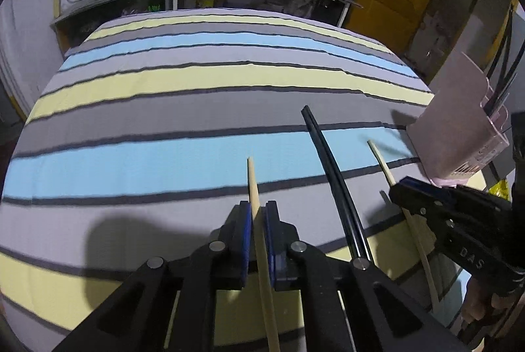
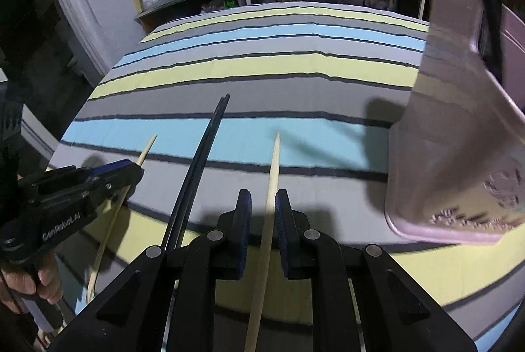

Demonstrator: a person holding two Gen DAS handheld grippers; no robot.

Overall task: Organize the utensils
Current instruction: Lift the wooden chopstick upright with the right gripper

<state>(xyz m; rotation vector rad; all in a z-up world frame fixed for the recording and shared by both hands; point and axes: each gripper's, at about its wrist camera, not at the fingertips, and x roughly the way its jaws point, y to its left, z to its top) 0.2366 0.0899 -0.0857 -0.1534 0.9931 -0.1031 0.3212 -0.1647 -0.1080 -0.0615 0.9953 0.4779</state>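
Left gripper (image 1: 259, 214) pinching a wooden chopstick (image 1: 254, 184).
Right gripper (image 2: 264, 204) straddles a second wooden chopstick (image 2: 273, 168), grip unclear; black chopsticks (image 1: 325, 152) between them; pink holder (image 1: 459, 122) right, on striped cloth (image 1: 164, 89).

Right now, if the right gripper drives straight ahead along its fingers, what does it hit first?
Probably nothing solid: the right gripper points along the light chopstick between its fingers, over the striped cloth. The pink utensil holder stands off to the right of that line, though depth is unclear.
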